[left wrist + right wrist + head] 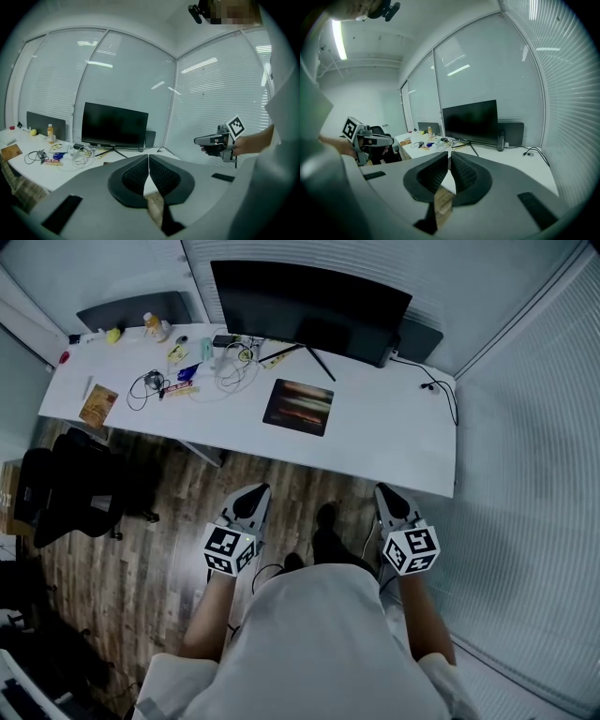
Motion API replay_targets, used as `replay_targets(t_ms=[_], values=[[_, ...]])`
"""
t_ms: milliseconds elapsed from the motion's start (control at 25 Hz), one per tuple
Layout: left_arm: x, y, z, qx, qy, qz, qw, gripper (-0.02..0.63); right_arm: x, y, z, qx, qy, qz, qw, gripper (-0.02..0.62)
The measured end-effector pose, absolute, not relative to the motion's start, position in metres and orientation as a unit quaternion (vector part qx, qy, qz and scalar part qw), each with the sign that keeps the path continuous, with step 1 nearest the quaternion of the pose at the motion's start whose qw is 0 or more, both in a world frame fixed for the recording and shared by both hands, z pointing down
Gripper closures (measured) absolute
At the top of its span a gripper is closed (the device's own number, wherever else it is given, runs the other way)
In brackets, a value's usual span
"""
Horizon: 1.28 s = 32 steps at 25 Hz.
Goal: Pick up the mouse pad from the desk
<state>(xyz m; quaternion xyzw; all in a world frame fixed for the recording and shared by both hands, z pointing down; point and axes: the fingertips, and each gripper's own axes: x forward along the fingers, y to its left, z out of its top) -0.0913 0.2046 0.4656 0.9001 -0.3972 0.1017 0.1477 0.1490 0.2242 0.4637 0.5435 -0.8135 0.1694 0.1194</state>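
While both tongs hang short of the counter (398,432), over the wood floor (281,486), nothing is in hand yet. The left tongs (254,491) are clenched, tips touching, w/ nothing btw them; the right tongs (385,491) are clenched and empty too. You'll need to spread one pair before you go in.

The mouse pad (298,407) lies flat on the counter just in front of the monitor (309,298), on your side of its stand and slightly askew to the screen. It's a dark rectangle w/ a streaky print. Nothing rests on it and bare counter surrounds it. The tangle of cables (220,371) and small items sits off to the monitor's left side, apart from the pad.

Handling, as a judgement: it's prob. thin, light and floppy, so weight is no issue but stiffness is. It will droop from whatever point you pinch. The underside is likely rubbery and may cling to the counter, so a straight top-down nip could just skate over it. Best hold is the edge or a corner farthest from the monitor, i.e. nearest you. Work one jaw under that lip, or drag the pad away from the monitor until it overhangs the counter's rim, then close on the overhang. Not fragile, so a firm squeeze is fine.
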Motion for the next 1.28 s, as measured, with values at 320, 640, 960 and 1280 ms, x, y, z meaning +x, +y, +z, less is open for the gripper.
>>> replay_targets(t_ms=[320, 640, 960, 1280], values=[[-0.068, 0.150, 0.474, 0.892, -0.409, 0.109, 0.156, 0.586, 0.167, 0.154, 0.473, 0.524, -0.823, 0.179, 0.125, 0.557], [-0.043, 0.100, 0.487, 0.880, -0.427, 0.126, 0.167, 0.586, 0.195, 0.093, 0.493, 0.499, -0.833, 0.198, 0.135, 0.557], [-0.022, 0.065, 0.501, 0.860, -0.461, 0.134, 0.176, 0.586, 0.209, 0.035, 0.514, 0.456, -0.853, 0.208, 0.143, 0.557], [-0.009, 0.056, 0.519, 0.847, -0.471, 0.147, 0.198, 0.586, 0.204, 0.008, 0.536, 0.425, -0.865, 0.212, 0.160, 0.555]])
